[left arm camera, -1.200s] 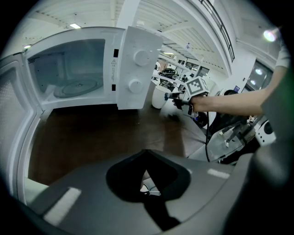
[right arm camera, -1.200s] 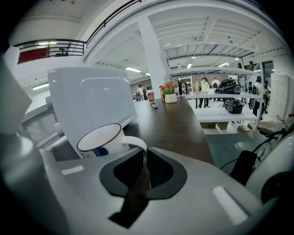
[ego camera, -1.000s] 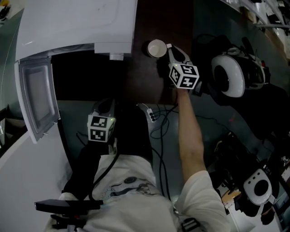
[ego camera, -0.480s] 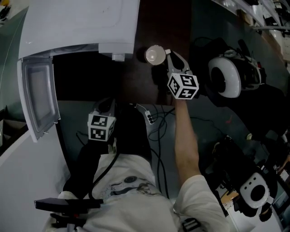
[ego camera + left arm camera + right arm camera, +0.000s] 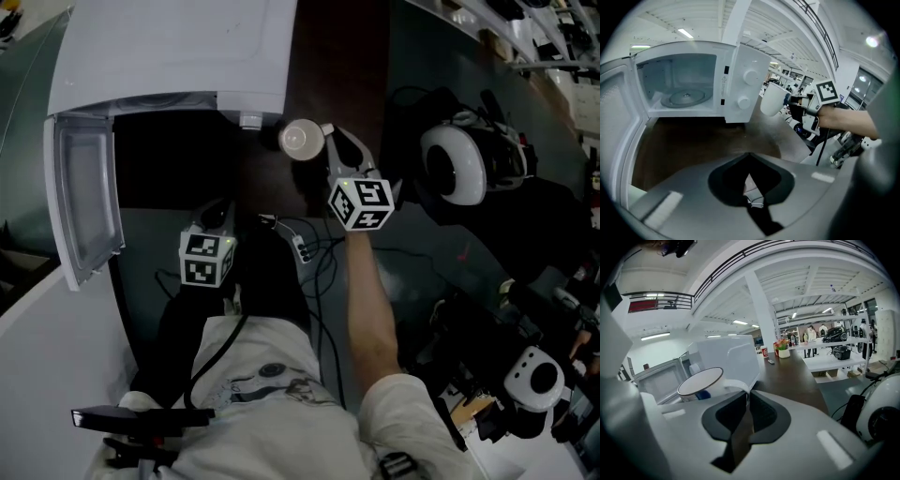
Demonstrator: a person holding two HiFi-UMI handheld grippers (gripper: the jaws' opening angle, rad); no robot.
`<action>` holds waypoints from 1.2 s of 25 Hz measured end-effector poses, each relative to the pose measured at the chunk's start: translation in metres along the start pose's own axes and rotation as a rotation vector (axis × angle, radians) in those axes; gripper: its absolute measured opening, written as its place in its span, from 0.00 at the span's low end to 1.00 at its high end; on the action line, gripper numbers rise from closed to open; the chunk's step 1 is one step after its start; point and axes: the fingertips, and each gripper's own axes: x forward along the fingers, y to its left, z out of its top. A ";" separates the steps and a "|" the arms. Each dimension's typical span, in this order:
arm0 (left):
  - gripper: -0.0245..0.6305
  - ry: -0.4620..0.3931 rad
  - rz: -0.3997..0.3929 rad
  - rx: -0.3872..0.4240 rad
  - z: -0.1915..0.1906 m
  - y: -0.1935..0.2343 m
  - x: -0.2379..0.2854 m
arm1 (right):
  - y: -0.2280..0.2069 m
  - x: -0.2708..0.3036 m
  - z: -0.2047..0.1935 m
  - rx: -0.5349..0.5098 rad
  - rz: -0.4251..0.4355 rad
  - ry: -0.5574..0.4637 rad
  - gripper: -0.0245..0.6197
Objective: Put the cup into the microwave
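A white cup (image 5: 301, 139) hangs in the air just off the front right corner of the white microwave (image 5: 178, 47). My right gripper (image 5: 325, 141) is shut on the cup's handle. In the right gripper view the cup (image 5: 701, 383) sits upright just past the jaws of that gripper (image 5: 746, 393), with its handle pinched between them. The microwave door (image 5: 82, 202) is swung wide open at the left. In the left gripper view the microwave's cavity (image 5: 682, 89) with its glass turntable is bare, and the cup (image 5: 774, 99) floats to its right. My left gripper (image 5: 222, 214) rests low in front of the microwave, shut and holding nothing.
The microwave stands on a dark brown table (image 5: 342, 56). A round white device (image 5: 455, 164) sits to the right of the cup. Black cables with a small controller (image 5: 302, 248) lie below the table edge. More gear (image 5: 530, 380) lies at the lower right.
My right gripper has carried the cup up and to the left, nearer the microwave's front corner. The left gripper has stayed where it was.
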 end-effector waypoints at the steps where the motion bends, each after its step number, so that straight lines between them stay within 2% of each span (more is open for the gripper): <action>1: 0.04 -0.007 0.004 -0.005 0.000 0.001 0.001 | 0.003 -0.001 -0.002 -0.003 0.004 0.003 0.08; 10: 0.04 -0.071 0.051 -0.056 0.010 0.027 -0.015 | 0.041 -0.008 -0.003 -0.027 0.038 0.016 0.08; 18: 0.04 -0.101 0.073 -0.100 0.011 0.052 -0.046 | 0.092 -0.009 0.004 -0.053 0.078 0.042 0.08; 30: 0.04 -0.184 0.165 -0.175 0.016 0.108 -0.079 | 0.180 0.019 0.006 -0.092 0.193 0.063 0.08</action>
